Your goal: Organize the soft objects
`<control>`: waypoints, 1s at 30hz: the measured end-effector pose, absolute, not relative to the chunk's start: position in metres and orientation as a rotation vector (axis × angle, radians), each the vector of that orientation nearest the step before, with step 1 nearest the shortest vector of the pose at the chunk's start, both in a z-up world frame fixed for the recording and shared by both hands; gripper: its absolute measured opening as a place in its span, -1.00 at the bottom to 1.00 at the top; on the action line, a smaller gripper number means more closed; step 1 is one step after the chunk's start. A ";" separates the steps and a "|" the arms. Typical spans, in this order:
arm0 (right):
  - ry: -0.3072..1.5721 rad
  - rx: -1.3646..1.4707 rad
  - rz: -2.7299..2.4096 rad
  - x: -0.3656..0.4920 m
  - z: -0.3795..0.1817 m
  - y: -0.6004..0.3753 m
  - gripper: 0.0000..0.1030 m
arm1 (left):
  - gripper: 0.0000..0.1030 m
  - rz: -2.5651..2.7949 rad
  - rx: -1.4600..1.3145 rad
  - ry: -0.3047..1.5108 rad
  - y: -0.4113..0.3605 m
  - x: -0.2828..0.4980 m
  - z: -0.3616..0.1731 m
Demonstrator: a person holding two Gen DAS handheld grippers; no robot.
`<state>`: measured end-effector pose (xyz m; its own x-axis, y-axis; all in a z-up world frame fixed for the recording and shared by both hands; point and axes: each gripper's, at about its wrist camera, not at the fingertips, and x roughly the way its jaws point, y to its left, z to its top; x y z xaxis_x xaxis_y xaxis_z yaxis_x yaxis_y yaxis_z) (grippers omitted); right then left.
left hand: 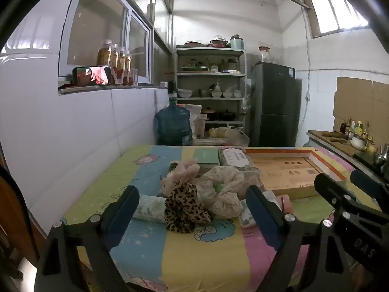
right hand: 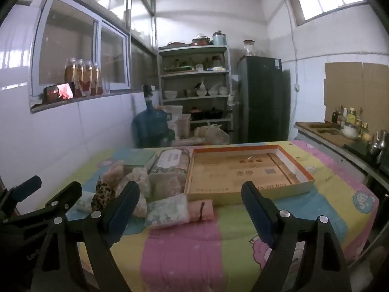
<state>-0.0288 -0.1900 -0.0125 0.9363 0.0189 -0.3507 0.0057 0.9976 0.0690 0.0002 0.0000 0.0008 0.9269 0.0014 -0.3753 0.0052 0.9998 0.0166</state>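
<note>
A heap of soft things lies mid-table: a leopard-print scrunchie [left hand: 186,210], a cream dotted scrunchie [left hand: 225,191], a pink plush toy [left hand: 181,174], a rolled green-patterned cloth [left hand: 149,206] and tissue packs [right hand: 167,210]. A pink rolled cloth [right hand: 203,210] lies beside them. A shallow orange-rimmed cardboard tray [right hand: 245,170] sits to the right, with nothing soft in it. My left gripper [left hand: 192,206] stands open just short of the leopard scrunchie. My right gripper [right hand: 189,202] is open too, hovering before the tissue pack and pink roll, touching nothing.
The table wears a pastel striped cartoon cloth [right hand: 184,250]. A wet-wipes pack [right hand: 171,160] and a green box [left hand: 206,157] lie behind the heap. A white tiled wall runs along the left; a blue water jug [left hand: 172,124], shelves and a fridge [left hand: 276,104] stand beyond.
</note>
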 end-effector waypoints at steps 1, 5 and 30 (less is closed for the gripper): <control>0.359 0.080 0.012 -0.029 -0.013 -0.191 0.69 | 0.74 0.001 0.014 0.385 0.000 0.001 0.001; 0.361 0.082 0.011 -0.030 -0.012 -0.192 0.69 | 0.74 0.000 0.002 0.376 0.001 -0.001 0.003; 0.361 0.084 0.020 -0.035 -0.007 -0.191 0.69 | 0.74 -0.002 0.001 0.390 -0.001 -0.002 -0.002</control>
<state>-0.0346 -0.1911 -0.0066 0.9355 0.0349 -0.3515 -0.0049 0.9963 0.0858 -0.0017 -0.0010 -0.0016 0.9249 -0.0021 -0.3803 0.0027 1.0000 0.0010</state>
